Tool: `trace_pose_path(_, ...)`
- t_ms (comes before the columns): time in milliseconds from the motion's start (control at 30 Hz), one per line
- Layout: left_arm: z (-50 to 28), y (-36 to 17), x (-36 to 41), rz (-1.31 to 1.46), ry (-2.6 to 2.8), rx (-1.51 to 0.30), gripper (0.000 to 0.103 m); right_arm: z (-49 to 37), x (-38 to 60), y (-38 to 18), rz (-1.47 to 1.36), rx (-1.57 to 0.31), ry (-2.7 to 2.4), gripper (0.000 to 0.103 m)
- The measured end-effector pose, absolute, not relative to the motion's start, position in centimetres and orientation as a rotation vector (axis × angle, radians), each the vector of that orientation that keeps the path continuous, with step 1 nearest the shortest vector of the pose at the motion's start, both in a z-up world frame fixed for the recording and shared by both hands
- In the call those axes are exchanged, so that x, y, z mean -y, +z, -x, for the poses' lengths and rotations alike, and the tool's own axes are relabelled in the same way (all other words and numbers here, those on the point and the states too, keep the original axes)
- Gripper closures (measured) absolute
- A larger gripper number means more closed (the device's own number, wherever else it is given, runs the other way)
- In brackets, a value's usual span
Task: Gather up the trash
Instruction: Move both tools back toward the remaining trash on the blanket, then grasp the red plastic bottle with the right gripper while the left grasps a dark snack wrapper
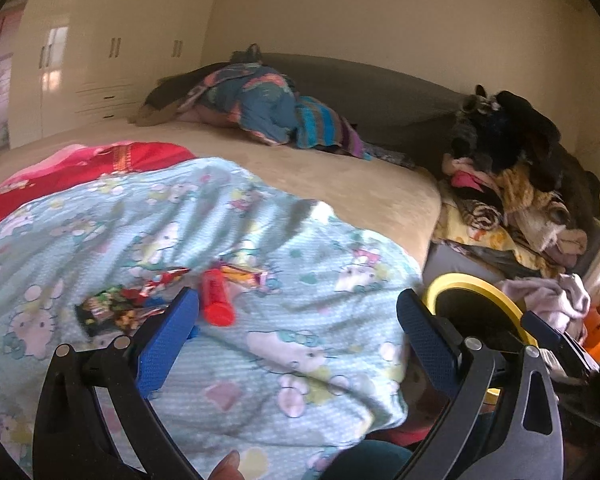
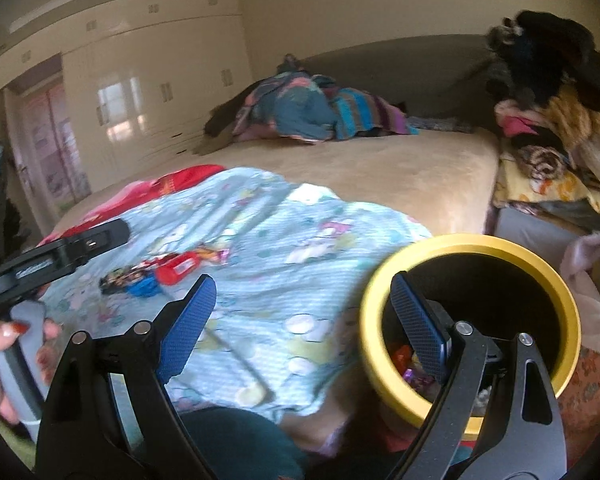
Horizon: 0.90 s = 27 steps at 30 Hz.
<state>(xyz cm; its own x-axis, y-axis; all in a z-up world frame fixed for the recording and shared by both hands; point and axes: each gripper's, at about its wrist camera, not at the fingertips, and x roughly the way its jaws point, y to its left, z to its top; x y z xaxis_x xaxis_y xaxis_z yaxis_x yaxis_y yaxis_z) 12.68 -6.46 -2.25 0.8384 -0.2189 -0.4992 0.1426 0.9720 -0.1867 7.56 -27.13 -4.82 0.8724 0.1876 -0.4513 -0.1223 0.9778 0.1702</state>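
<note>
The trash is seen on the light blue cartoon blanket, which is spread over the near part of the bed. It is a small group: a red tube-like container, a dark printed wrapper, a red and white wrapper and an orange wrapper, all lying close together. Just beside the bed corner a yellow bin is placed, and some coloured wrappers are already visible at its bottom. So the task is judged as partly done: some pieces are collected, but the group on the blanket is left to be picked up.

The left gripper is spread wide and nothing is held between its blue pads; it is pointed toward the trash, with the left pad near the red container, though contact cannot be confirmed. The right gripper is also spread wide and empty; its right pad is seen in front of the bin opening. A hand is seen on the grey handle of the left tool. A pile of clothes lies beyond the bin.
</note>
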Motion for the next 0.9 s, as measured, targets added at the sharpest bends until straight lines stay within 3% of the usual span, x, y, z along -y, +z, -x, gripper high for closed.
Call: trace_pose_path(900,-15.1,-5.1,-6.4,0.363,0.069,-0.595,0.007,-12.9,14.9,-4.4,0.008,-0.566,0.339,0.022)
